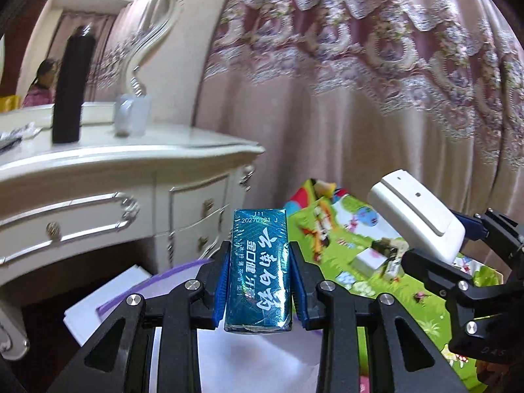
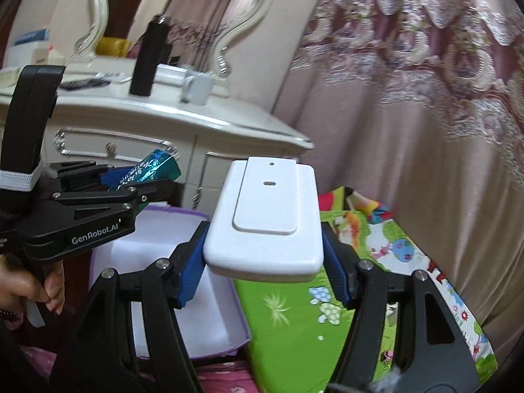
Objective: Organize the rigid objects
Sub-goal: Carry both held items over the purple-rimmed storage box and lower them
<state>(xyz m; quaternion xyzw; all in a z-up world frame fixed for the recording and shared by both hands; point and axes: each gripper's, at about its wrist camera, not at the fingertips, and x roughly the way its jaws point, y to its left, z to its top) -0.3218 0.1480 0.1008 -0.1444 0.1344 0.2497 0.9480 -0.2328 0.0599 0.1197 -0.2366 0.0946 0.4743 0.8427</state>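
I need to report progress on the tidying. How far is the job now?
Done: nothing visibly; the white box with the purple rim looks empty. In hand: the left gripper is shut on the blue toothpaste box, and the right gripper is shut on the white device. Left: both still need placing.

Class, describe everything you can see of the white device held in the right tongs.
The white device is a smooth, rounded rectangular block, seemingly plastic, with a raised panel on top bearing a small hole and a slot. It is held in the air, tilted, gripped on both long sides by the blue pads of the right tongs, above a green mat.
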